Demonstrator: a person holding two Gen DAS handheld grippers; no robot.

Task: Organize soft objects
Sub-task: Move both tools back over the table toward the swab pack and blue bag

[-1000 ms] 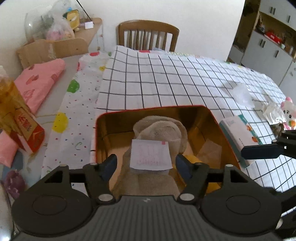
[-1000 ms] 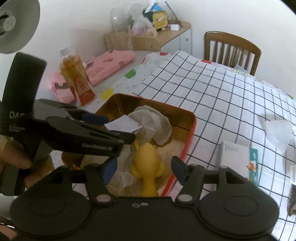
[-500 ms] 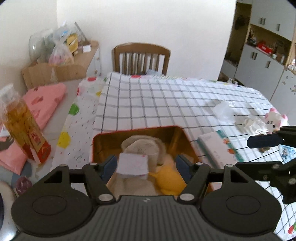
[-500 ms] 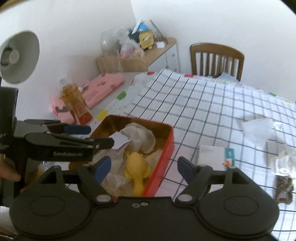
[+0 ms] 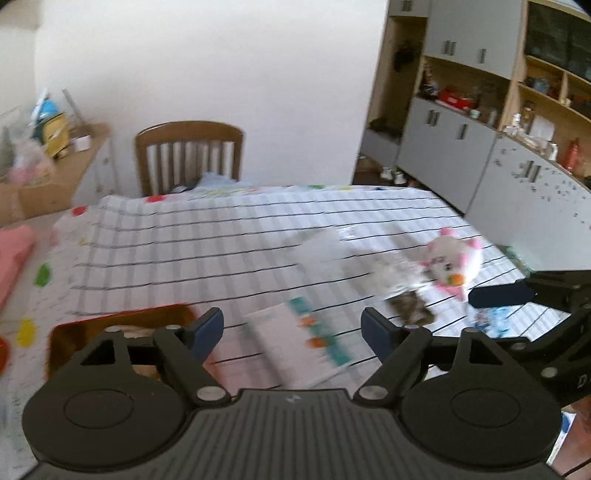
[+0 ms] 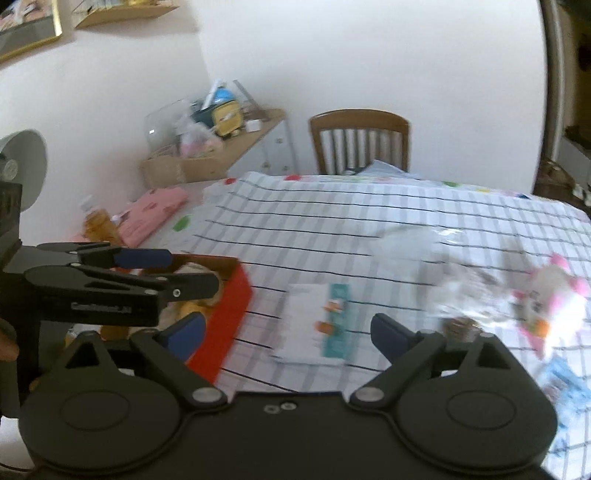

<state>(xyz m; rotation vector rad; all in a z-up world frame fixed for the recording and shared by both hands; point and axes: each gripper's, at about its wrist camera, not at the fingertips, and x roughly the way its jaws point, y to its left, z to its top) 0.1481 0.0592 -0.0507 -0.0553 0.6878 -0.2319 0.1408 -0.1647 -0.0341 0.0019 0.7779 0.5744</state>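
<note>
left claw (image 5: 292, 329) – wide, empty | right claw (image 6: 288, 330) – wide, empty | red-rimmed metal tin (image 6: 231, 306) – lower left of both | pink-and-white plush toy (image 5: 452, 264) – ahead-right on checked surface (image 5: 207, 251)

a: what kind of place is this?

b: a home, a lived-in dining room. a table under a white grid-pattern tablecloth (image 5: 207, 236), with a wooden slat-back chair (image 5: 189, 158) pushed in at the far side.

a: anything else?

b: grey cupboards with open wooden shelves (image 5: 491, 110) of household clutter on the right, a low sideboard (image 6: 236, 147) piled with bags and boxes on the left, and a framed picture (image 6: 27, 26) on the wall.
</note>
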